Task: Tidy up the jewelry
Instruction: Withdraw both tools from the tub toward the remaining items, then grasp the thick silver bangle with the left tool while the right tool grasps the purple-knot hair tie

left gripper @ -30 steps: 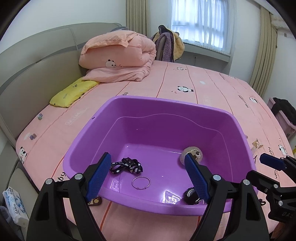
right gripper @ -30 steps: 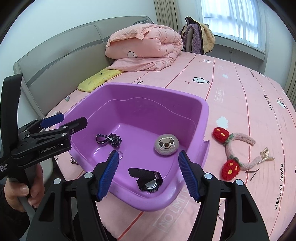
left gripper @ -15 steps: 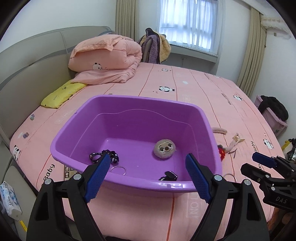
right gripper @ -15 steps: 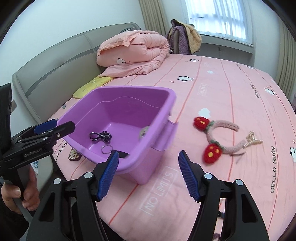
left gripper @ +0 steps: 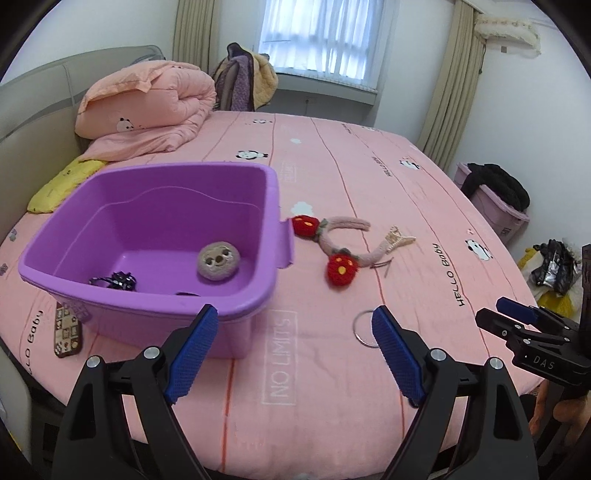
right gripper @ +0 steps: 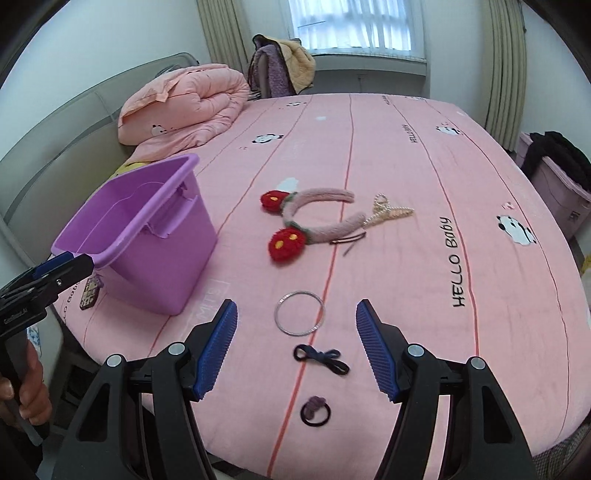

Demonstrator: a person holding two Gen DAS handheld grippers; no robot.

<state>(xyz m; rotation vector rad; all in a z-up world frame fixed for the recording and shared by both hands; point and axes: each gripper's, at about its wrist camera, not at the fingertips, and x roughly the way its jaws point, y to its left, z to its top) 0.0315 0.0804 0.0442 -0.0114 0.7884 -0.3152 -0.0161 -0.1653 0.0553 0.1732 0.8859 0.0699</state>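
A bedroom with white walls [left gripper: 517, 92]. A large bed [left gripper: 388, 184] covered in a pink sheet printed with pandas fills most of the view. A folded pink duvet [left gripper: 147, 107] and a yellow pillow [left gripper: 62, 182] lie by the grey padded headboard [left gripper: 33, 107]. Behind the bed, a chair draped with clothes [right gripper: 280, 66] stands under a bright window with sheer white curtains [left gripper: 317, 40], flanked by beige drapes [right gripper: 504, 66].

A home bedroom: pink panda-print bed [right gripper: 406, 155], folded quilt [right gripper: 184, 107], padded headboard [left gripper: 33, 107], curtained window [right gripper: 354, 26].
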